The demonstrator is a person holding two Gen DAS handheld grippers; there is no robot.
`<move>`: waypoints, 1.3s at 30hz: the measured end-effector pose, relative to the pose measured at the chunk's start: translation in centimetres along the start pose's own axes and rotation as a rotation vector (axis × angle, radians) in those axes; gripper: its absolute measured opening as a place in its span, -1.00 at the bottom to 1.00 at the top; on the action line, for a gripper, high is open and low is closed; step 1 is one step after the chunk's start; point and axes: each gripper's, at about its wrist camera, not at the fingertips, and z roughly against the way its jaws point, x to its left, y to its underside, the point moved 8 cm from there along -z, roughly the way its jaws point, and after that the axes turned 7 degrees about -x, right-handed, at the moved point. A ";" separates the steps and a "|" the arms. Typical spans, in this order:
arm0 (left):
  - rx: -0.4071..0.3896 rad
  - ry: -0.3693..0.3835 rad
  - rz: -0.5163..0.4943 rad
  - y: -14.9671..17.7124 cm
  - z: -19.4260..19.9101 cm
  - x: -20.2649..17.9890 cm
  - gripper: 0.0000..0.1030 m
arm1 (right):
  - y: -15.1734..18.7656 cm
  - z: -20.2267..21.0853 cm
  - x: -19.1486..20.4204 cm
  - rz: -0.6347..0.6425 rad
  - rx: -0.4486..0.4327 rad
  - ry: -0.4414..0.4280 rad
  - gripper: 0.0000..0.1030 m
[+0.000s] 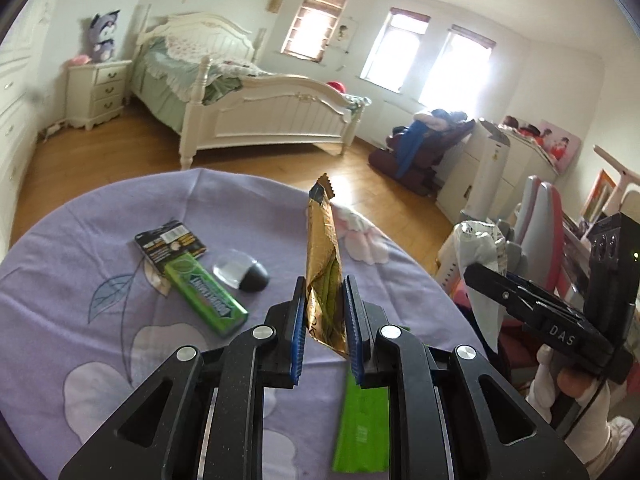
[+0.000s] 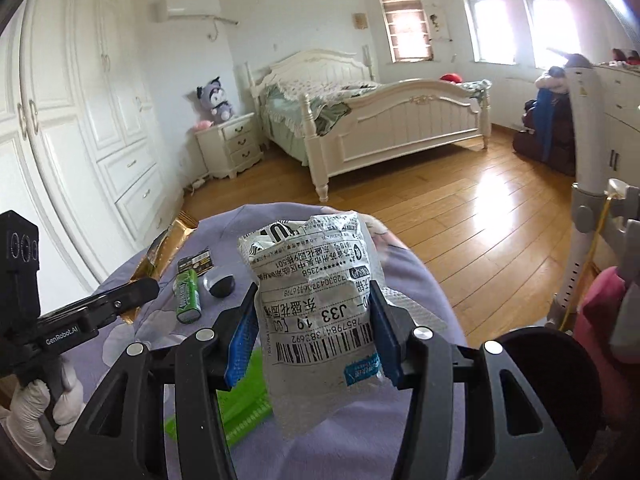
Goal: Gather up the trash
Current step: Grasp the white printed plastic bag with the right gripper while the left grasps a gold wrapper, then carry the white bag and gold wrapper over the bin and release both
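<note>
- Two pieces of trash are already off the table, one in each gripper, both held above the lilac floral tablecloth (image 1: 60, 264).
- The left gripper (image 1: 325, 312) is closed down to a narrow gap on a gold foil wrapper (image 1: 322, 248), pinched near its lower end so the serrated top stands free. It looks weightless, thin and slick; a pinch across the flattened, doubled part should hold better than one at an edge.
- The right gripper (image 2: 312, 332) is about half closed on a crumpled white courier bag (image 2: 310, 280) with a barcode label, gripped at mid-height with its bottom hanging free. It seems light and soft, probably bubble-lined, so it squashes rather than slips.
- Still lying on the cloth:
  - a green gum pack (image 1: 206, 294), stiff and boxy, best taken across its narrow width
  - a black card (image 1: 170, 242) partly beneath it, flat and hard to get under
  - a small clear-and-black object (image 1: 242, 270), which I cannot identify
  - a flat green wrapper (image 1: 362, 428) just below the left gripper.
</note>
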 end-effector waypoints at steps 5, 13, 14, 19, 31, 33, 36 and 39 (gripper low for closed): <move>-0.005 0.044 -0.107 0.7 0.3 -5.9 -0.64 | 0.9 4.5 -3.6 -0.012 -0.119 0.130 -0.02; 0.037 0.171 -0.231 2.8 -1.6 -15.4 -0.64 | 2.6 7.8 -10.3 -0.051 -0.162 0.279 -0.02; 0.048 0.185 -0.238 3.2 -2.0 -16.2 -0.64 | 2.9 7.9 -10.9 -0.059 -0.159 0.289 -0.02; 0.101 0.241 -0.271 5.2 -4.1 -19.7 -0.64 | 5.2 9.5 -13.8 -0.081 -0.149 0.351 -0.01; 0.196 0.298 -0.286 8.0 -7.7 -23.2 -0.64 | 8.0 9.9 -17.5 -0.128 -0.104 0.405 -0.01; 0.209 0.307 -0.285 8.2 -8.1 -23.7 -0.64 | 8.2 9.9 -17.5 -0.130 -0.097 0.408 -0.01; 0.224 0.314 -0.286 8.5 -8.7 -24.1 -0.64 | 8.6 9.9 -17.7 -0.136 -0.086 0.413 -0.01; 0.235 0.321 -0.290 8.7 -9.1 -24.6 -0.64 | 8.7 9.9 -17.8 -0.137 -0.078 0.417 -0.01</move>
